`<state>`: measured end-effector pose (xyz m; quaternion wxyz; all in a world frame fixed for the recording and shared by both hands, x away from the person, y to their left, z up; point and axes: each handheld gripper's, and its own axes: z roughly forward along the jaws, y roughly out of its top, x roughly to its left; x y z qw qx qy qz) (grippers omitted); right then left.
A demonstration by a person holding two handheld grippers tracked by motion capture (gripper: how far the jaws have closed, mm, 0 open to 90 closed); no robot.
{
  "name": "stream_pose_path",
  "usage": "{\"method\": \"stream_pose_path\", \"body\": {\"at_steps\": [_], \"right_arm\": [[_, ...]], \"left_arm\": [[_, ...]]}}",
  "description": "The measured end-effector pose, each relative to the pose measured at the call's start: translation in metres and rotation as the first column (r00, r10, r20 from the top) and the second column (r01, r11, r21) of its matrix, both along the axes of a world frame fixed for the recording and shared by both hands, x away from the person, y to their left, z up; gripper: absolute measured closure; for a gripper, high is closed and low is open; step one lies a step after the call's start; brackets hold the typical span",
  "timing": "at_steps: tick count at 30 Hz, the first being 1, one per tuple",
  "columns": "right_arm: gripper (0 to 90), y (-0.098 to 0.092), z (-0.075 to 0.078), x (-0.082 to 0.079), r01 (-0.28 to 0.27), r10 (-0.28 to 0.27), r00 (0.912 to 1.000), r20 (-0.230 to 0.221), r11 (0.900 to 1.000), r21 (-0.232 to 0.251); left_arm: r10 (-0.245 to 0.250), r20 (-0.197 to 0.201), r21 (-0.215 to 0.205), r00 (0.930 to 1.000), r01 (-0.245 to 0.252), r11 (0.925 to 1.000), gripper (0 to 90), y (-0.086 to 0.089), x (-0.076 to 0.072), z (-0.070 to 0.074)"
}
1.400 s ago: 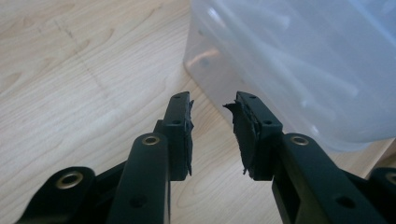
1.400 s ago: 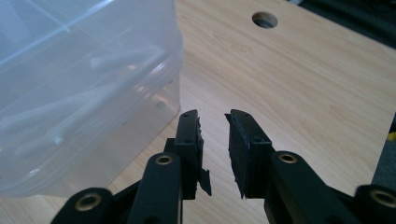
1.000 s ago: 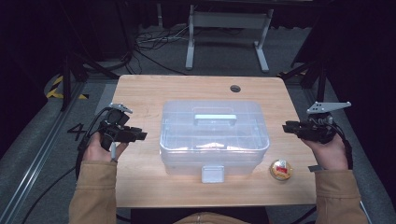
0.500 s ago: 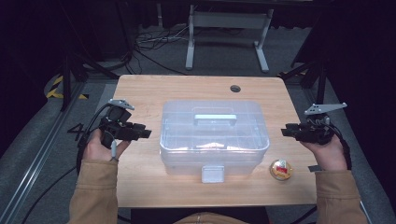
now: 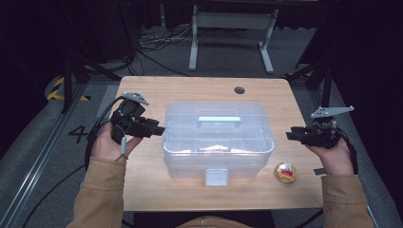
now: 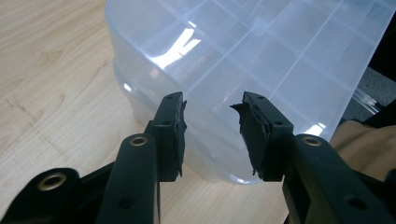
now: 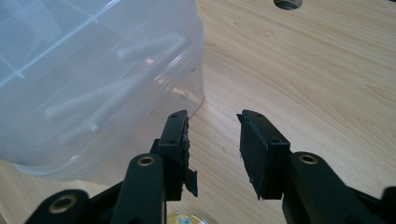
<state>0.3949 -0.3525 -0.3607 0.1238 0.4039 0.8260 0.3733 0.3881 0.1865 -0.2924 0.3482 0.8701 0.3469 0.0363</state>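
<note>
A clear plastic compartment box [image 5: 218, 137] with a closed lid, a top handle [image 5: 218, 119] and a front latch [image 5: 216, 176] stands in the middle of the wooden table [image 5: 142, 185]. My left gripper [image 5: 159, 129] hovers at the box's left end, jaws pointing at it. In the left gripper view the left gripper [image 6: 208, 100] is open over the box [image 6: 261, 46] corner; its jaws have just been opening, with nothing between them. My right gripper [image 5: 290, 135] is held off the box's right end. The right gripper [image 7: 212, 116] is open above bare wood beside the box [image 7: 70, 70], its jaws also just opening.
A small round gold-rimmed thing [image 5: 286, 172] with a red and white top lies near the front right, also seen as the round thing [image 7: 187, 219] under the right jaws. A cable hole [image 5: 239, 90] sits at the table's far side. Long whitish pieces [image 7: 116, 88] lie inside the box.
The left gripper has risen and come closer to the box's left end. The right gripper has stayed where it was. Both pairs of jaws stand a little wider.
</note>
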Motion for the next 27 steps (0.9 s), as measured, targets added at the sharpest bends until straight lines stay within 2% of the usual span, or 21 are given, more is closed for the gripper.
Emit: {"method": "stream_pose_path", "body": {"at_steps": [13,19,23,27], "right_arm": [[60.5,-0.001,-0.001,-0.002,-0.004,0.004,1.0,-0.006,1.0,0.008],[58.9,-0.001,-0.002,-0.002,-0.003,0.003,1.0,-0.006,1.0,0.01],[57.9,0.0,-0.003,-0.001,-0.003,0.003,1.0,-0.005,1.0,0.008],[57.8,0.001,-0.004,-0.001,-0.01,0.01,0.9999,-0.01,1.0,0.007]], "left_arm": [[-0.071,0.004,0.014,0.9974,0.071,0.9974,58.2,-0.032,0.01,0.009],[-0.093,0.0,0.018,0.9957,0.093,0.9955,57.5,-0.043,0.014,0.01],[-0.102,-0.002,-0.001,0.9947,0.102,0.9947,57.0,-0.051,0.018,0.011],[-0.125,-0.008,0.011,0.9922,0.125,0.9921,56.5,-0.064,0.022,0.01]]}}
